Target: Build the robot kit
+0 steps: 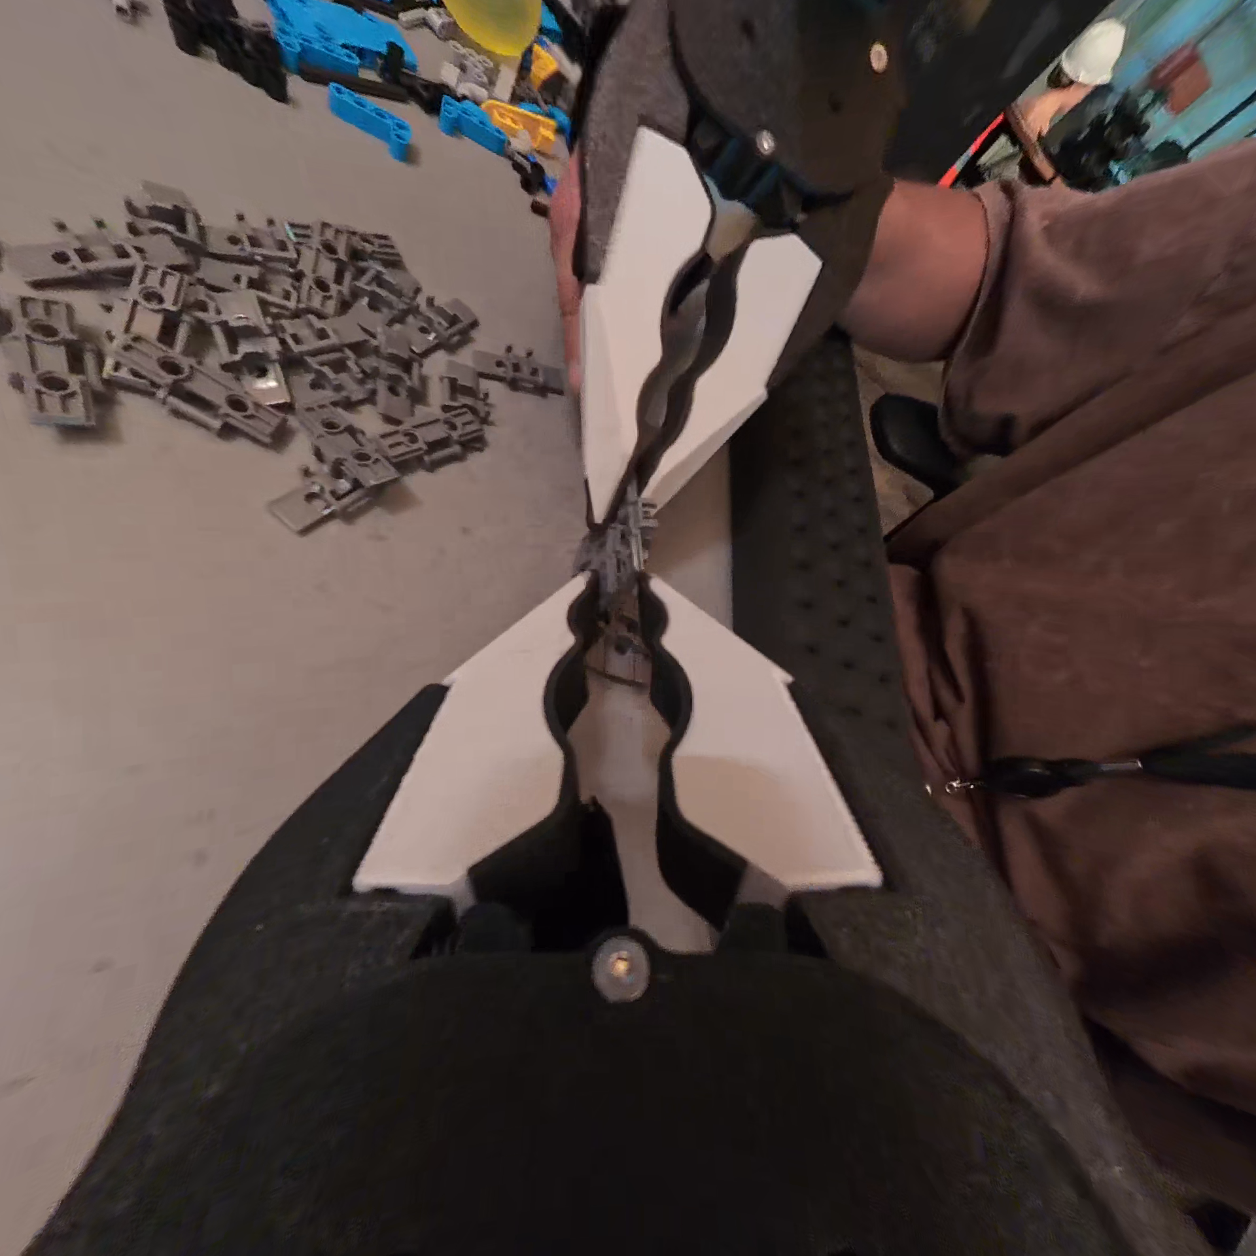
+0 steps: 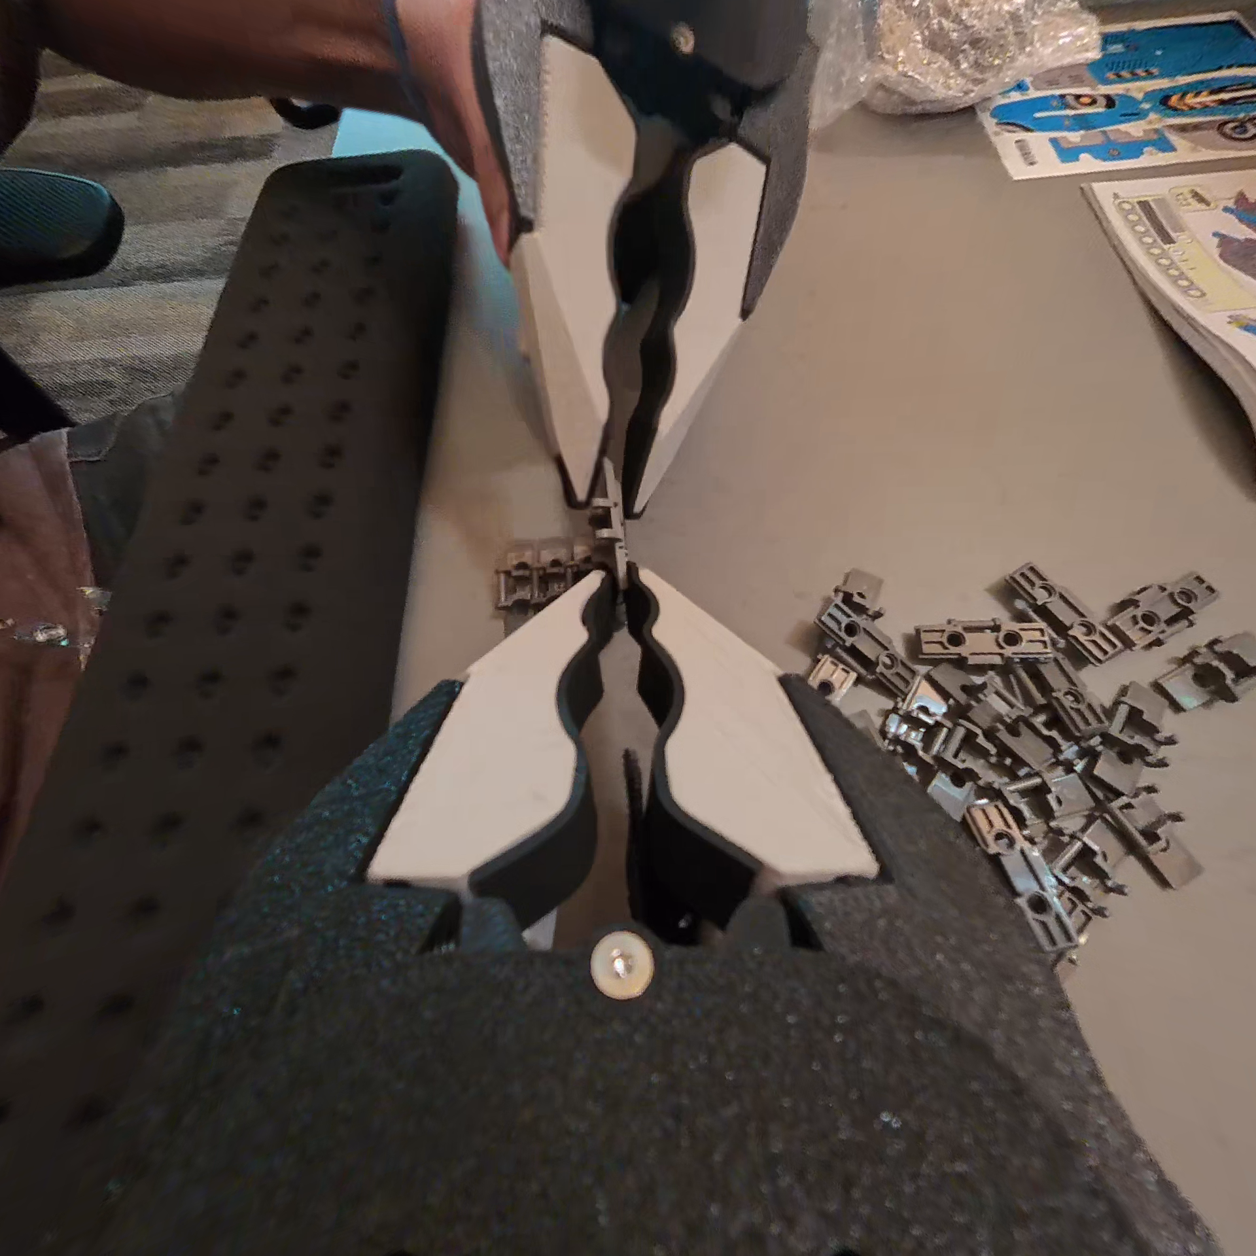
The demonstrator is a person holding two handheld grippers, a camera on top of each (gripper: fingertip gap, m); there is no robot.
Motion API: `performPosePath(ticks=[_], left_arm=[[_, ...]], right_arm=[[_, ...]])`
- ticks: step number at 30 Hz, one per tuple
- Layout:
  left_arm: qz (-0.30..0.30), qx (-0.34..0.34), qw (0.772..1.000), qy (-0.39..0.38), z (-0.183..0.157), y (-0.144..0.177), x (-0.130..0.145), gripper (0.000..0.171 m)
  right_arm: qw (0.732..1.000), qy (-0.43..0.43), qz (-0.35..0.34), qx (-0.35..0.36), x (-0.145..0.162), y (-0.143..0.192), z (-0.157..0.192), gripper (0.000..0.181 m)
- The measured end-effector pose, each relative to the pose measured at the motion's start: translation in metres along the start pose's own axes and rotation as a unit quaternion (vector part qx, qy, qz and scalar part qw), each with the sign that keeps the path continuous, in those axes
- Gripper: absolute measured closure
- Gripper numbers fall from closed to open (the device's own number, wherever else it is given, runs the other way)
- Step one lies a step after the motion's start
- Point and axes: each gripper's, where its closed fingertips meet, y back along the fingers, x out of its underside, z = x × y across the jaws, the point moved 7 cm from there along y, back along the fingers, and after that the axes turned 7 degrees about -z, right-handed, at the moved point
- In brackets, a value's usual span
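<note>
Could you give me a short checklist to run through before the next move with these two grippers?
1. Left gripper shut on a grey link: ok.
2. Right gripper shut on a grey link: ok.
3. Tips of both grippers facing each other, close together: ok.
4. Whether the two held pieces are already joined: cannot tell.
5. Short chain of links hangs from the held pieces or lies on the table: cannot tell.
6. Pile of spare links apart from the grippers: ok.

Dim, soft indoor light — fisheye-warped edges, slight blur far off.
</note>
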Motion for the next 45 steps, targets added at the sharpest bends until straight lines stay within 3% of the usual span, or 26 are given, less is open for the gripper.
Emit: performPosePath(ticks=[4,7,11,15,16,20,23,26,28,31,33,34,39,42,45], left_arm=[[-0.013,0.022,0.999,0.038,0.002,0.001,0.0,0.165],[-0.057,0.096,0.986,0.122,-0.002,0.006,-0.006,0.169],[-0.105,0.176,0.958,0.199,-0.011,0.011,-0.017,0.17],[-0.137,0.246,0.931,0.23,-0.028,0.012,-0.029,0.17],[-0.133,0.24,0.937,0.218,-0.029,0.013,-0.031,0.169],[-0.125,0.208,0.947,0.209,-0.023,0.015,-0.026,0.17],[-0.126,0.186,0.948,0.224,-0.013,0.016,-0.021,0.17],[-0.133,0.167,0.938,0.272,-0.001,0.02,-0.018,0.17],[-0.143,0.163,0.924,0.317,0.005,0.021,-0.015,0.17],[-0.152,0.153,0.904,0.369,0.013,0.02,-0.01,0.17],[-0.156,0.148,0.896,0.389,0.016,0.018,-0.008,0.17],[-0.16,0.146,0.893,0.395,0.018,0.017,-0.007,0.17],[-0.162,0.157,0.883,0.411,0.016,0.01,-0.005,0.17],[-0.165,0.156,0.88,0.417,0.016,0.007,-0.002,0.17],[-0.177,0.161,0.877,0.416,0.015,0.006,-0.002,0.17]], right_arm=[[1.0,-0.023,-0.007,-0.008,-0.002,0.001,0.0,0.178],[0.981,-0.157,-0.071,-0.088,-0.006,0.008,-0.001,0.178],[0.899,-0.346,-0.147,-0.223,-0.012,0.013,-0.004,0.179],[0.811,-0.426,-0.208,-0.342,-0.022,0.021,0.001,0.177],[0.806,-0.429,-0.211,-0.349,-0.023,0.021,0.001,0.177],[0.887,-0.321,-0.194,-0.269,-0.029,0.027,0.001,0.171],[0.961,-0.185,-0.153,-0.138,-0.027,0.029,-0.009,0.14],[0.993,0.001,-0.121,0.001,-0.032,0.038,-0.008,0.135],[0.972,0.182,-0.078,0.13,-0.033,0.04,0.0,0.137],[0.869,0.418,0.037,0.262,-0.022,0.023,0.013,0.141],[0.809,0.495,0.06,0.31,-0.015,0.011,0.015,0.148],[0.796,0.512,0.062,0.317,-0.012,0.008,0.016,0.149],[0.792,0.511,0.072,0.325,-0.013,-0.001,0.018,0.152],[0.776,0.527,0.081,0.337,-0.014,-0.004,0.017,0.173],[0.797,0.5,0.093,0.325,-0.017,-0.003,0.017,0.178]])
